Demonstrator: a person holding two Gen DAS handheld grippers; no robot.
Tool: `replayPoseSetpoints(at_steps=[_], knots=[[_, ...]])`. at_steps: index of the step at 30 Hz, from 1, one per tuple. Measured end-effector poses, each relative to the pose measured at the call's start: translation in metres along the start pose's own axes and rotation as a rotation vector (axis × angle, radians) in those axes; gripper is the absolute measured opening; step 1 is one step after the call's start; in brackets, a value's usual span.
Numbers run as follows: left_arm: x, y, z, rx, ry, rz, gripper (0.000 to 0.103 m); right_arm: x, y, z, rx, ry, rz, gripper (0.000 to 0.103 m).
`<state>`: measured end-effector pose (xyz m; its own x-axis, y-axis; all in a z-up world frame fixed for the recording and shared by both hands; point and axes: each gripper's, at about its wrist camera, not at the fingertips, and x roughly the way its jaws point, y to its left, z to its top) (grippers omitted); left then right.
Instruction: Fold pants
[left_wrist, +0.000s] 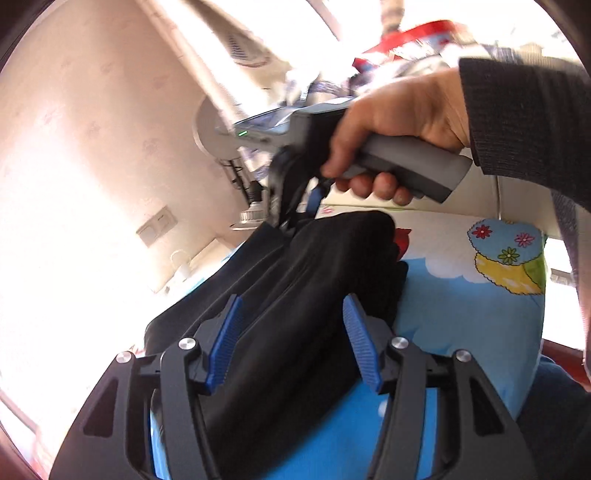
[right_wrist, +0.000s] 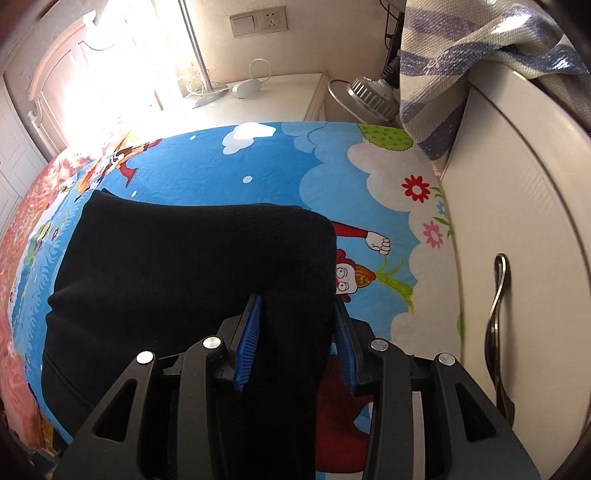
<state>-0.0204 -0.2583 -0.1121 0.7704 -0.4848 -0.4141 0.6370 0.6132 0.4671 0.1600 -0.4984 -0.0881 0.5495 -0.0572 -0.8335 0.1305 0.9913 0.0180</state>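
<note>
The black pants (right_wrist: 192, 266) lie folded over on the blue cartoon bedsheet (right_wrist: 266, 166). In the right wrist view my right gripper (right_wrist: 299, 314) stands with its blue pads apart on either side of the pants' right edge, with cloth running between the jaws. In the left wrist view my left gripper (left_wrist: 291, 317) is open, its blue pads astride a ridge of the black pants (left_wrist: 314, 280). The right gripper (left_wrist: 295, 206) shows there too, held by a hand, its tips at the far end of the pants.
A white wardrobe door (right_wrist: 524, 229) with a metal handle (right_wrist: 496, 306) stands at the right of the bed. A striped towel (right_wrist: 461, 48) hangs over it. A nightstand (right_wrist: 266, 96) with a cable and a fan base (right_wrist: 369, 96) stand behind the bed.
</note>
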Motion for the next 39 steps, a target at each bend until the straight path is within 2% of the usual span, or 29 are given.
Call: replayPoseSetpoints(at_steps=[2, 3, 4, 6, 7, 8, 10, 13, 15, 19, 22, 24, 26, 28, 30, 35, 37, 39], knots=[[-0.038, 0.031, -0.035, -0.102, 0.037, 0.057, 0.057, -0.024, 0.010, 0.005, -0.018, -0.054, -0.115, 0.049], [-0.048, 0.047, -0.054, -0.153, 0.075, 0.088, 0.056, -0.035, 0.019, 0.008, -0.031, -0.088, -0.138, 0.066], [-0.062, 0.057, -0.064, -0.205, 0.118, 0.121, 0.054, -0.044, 0.032, 0.013, -0.059, -0.121, -0.120, 0.076], [-0.068, 0.076, -0.087, -0.299, 0.177, 0.176, 0.040, -0.052, 0.072, 0.023, -0.158, -0.143, -0.030, 0.082], [-0.066, 0.081, -0.092, -0.321, 0.207, 0.179, 0.040, -0.051, 0.096, 0.028, -0.213, -0.142, 0.008, 0.083], [-0.065, 0.084, -0.094, -0.320, 0.218, 0.176, 0.033, -0.046, 0.121, 0.032, -0.261, -0.132, 0.032, 0.083], [-0.061, 0.078, -0.093, -0.283, 0.202, 0.167, 0.032, -0.028, 0.169, 0.040, -0.352, -0.088, 0.020, 0.083], [-0.042, 0.073, -0.094, -0.251, 0.220, 0.140, 0.030, -0.001, 0.227, 0.043, -0.488, -0.046, 0.010, 0.083], [-0.019, 0.056, -0.093, -0.233, 0.228, 0.129, 0.030, 0.017, 0.254, 0.045, -0.549, -0.017, -0.009, 0.083], [-0.002, 0.056, -0.089, -0.230, 0.223, 0.121, 0.029, 0.049, 0.288, 0.047, -0.638, 0.026, -0.064, 0.083], [0.009, 0.060, -0.085, -0.270, 0.237, 0.083, 0.016, 0.070, 0.298, 0.051, -0.684, 0.011, -0.115, 0.083], [0.012, 0.058, -0.084, -0.243, 0.240, 0.080, 0.010, 0.084, 0.295, 0.059, -0.658, 0.000, -0.166, 0.083], [0.008, 0.052, -0.081, -0.200, 0.234, 0.069, 0.007, 0.100, 0.289, 0.062, -0.606, 0.021, -0.178, 0.083], [-0.001, 0.041, -0.077, -0.144, 0.227, 0.058, 0.005, 0.111, 0.280, 0.060, -0.558, 0.016, -0.174, 0.075], [-0.006, 0.035, -0.076, -0.150, 0.230, 0.048, 0.003, 0.112, 0.278, 0.058, -0.525, -0.006, -0.171, 0.075], [-0.003, 0.027, -0.074, -0.147, 0.234, 0.056, 0.003, 0.105, 0.293, 0.044, -0.585, -0.117, -0.265, 0.076], [-0.004, 0.025, -0.074, -0.142, 0.235, 0.057, 0.003, 0.097, 0.290, 0.047, -0.572, -0.140, -0.225, 0.076], [-0.004, 0.023, -0.075, -0.142, 0.238, 0.057, 0.003, 0.086, 0.279, 0.056, -0.497, -0.165, -0.162, 0.076]])
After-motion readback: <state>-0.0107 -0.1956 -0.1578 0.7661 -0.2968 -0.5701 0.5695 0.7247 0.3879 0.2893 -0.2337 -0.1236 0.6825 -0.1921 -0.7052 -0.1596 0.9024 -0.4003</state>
